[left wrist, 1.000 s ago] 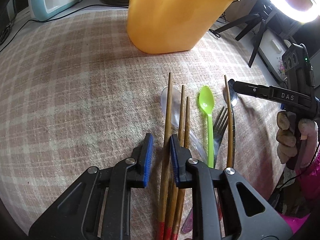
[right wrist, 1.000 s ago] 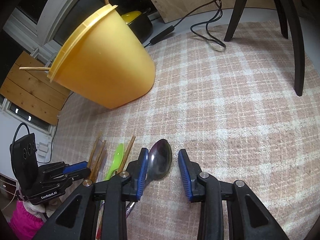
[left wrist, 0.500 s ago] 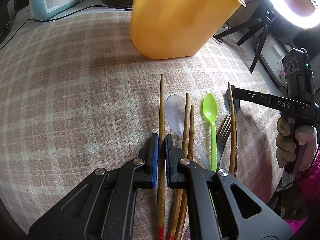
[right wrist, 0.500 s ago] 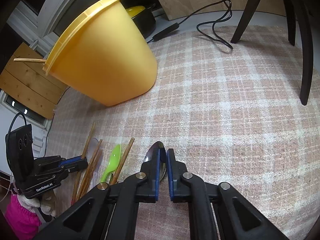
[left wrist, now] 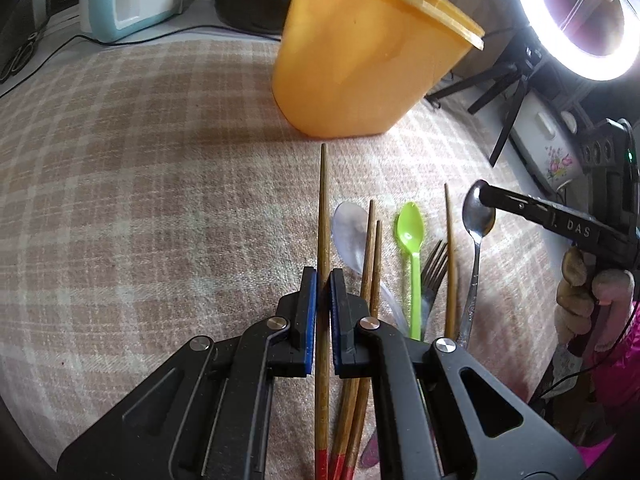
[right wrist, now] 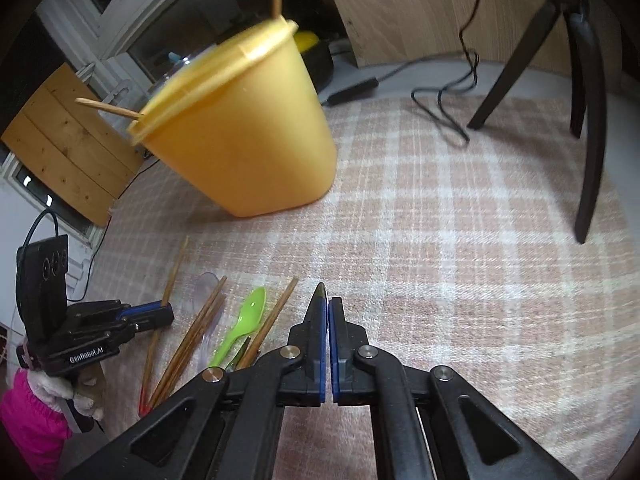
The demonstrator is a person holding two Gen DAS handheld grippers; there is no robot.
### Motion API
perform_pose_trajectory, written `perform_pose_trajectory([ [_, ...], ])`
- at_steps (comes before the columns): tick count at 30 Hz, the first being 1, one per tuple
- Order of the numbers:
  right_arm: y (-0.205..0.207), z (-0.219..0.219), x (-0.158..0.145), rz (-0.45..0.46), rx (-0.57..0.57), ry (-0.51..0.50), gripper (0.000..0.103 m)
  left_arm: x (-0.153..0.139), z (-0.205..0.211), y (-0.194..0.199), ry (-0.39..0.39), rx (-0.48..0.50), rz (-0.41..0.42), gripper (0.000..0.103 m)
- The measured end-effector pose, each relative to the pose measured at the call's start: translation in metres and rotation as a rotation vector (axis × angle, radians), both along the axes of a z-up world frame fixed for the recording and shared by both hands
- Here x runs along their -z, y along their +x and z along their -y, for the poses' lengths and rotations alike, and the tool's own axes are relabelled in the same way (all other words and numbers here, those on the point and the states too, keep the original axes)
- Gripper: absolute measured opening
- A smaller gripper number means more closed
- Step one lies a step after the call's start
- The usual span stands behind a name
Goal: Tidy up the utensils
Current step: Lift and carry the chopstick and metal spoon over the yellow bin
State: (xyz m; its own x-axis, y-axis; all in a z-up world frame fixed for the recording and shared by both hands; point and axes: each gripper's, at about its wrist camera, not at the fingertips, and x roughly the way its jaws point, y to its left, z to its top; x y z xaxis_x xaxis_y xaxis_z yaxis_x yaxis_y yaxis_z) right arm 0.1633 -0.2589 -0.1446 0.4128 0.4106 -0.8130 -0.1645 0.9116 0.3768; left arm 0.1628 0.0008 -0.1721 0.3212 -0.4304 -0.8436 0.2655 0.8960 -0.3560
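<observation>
Toward twelve o'clock on the desk (left wrist: 120, 200), the yellow bucket (left wrist: 360, 72) is waiting. A second ago both tools were gaping; now the left tool (left wrist: 323, 292) is pinching a chopstick (left wrist: 323, 208) and the right tool (right wrist: 328, 320) is clamping the metal spoon (left wrist: 478, 216), lifting it. Both utensils are probably heading for the bucket; others are lying at three o'clock.

Wooden chopstick (left wrist: 323, 216), matt. Metal spoon (left wrist: 477, 216), glossy. Plastic tub (left wrist: 360, 64), smooth. Woven cloth (left wrist: 160, 184), rough.

brown chopstick (left wrist: 323, 216) and steel spoon (left wrist: 477, 216) clamped aloft, remaining utensils flat before yellow bucket (left wrist: 360, 60)
</observation>
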Motion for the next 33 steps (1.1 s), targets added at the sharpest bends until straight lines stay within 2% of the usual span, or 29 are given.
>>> perform_pose_trajectory([
  [6,-0.017,-0.001,-0.029,0.09,-0.008,-0.05,0.0,-0.022,-0.011,-0.007,-0.033,-0.034,0.049,0.004],
  [16,-0.04,0.005,-0.066,0.196,0.019,-0.062,0.0,-0.063,-0.025,-0.012,-0.084,-0.075,0.147,0.004],
  [26,-0.051,0.009,-0.101,0.293,0.053,-0.057,0.0,-0.104,-0.034,-0.002,-0.142,-0.139,0.289,0.004],
  [33,-0.053,0.012,-0.125,0.344,0.089,-0.042,0.0,-0.132,-0.035,0.02,-0.154,-0.147,0.379,0.004],
])
